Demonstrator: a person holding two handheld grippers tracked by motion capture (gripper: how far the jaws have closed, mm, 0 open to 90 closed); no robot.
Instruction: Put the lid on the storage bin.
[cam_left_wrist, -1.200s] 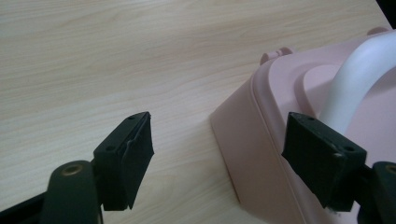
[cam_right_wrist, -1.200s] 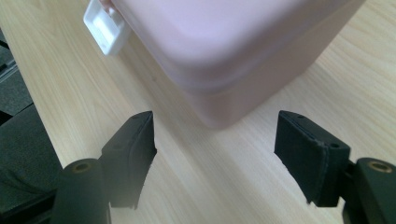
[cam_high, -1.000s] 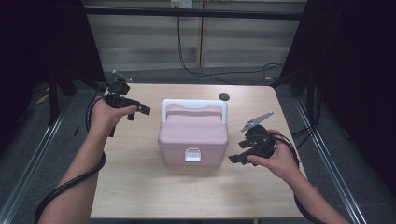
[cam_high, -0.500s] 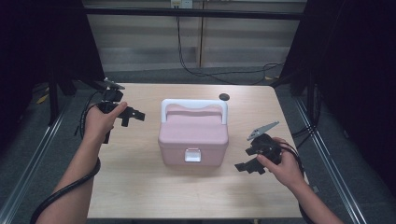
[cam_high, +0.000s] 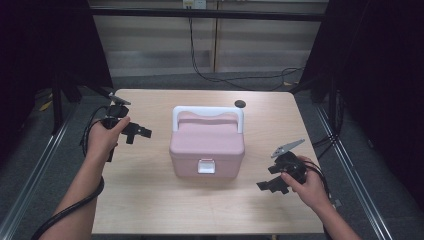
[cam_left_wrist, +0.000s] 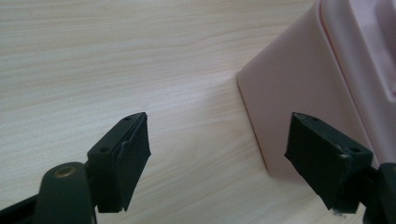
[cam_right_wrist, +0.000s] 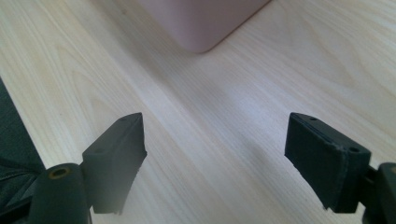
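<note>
Bring both wide, empty grippers, left gripper (cam_high: 142, 132) and right gripper (cam_high: 266, 186), squarely inward to the pink box (cam_high: 207, 145) sitting between them on the counter (cam_high: 150, 200), meeting its sides evenly.

A lidded box (cam_high: 207, 147) with a handle (cam_high: 208, 114) stands at the middle of the table (cam_high: 165, 210); a small disc (cam_high: 240, 104) lies behind it to the right; the left gripper (cam_high: 142, 133) is left of the box; the right gripper (cam_high: 266, 186) is to its right, nearer the front edge.
</note>
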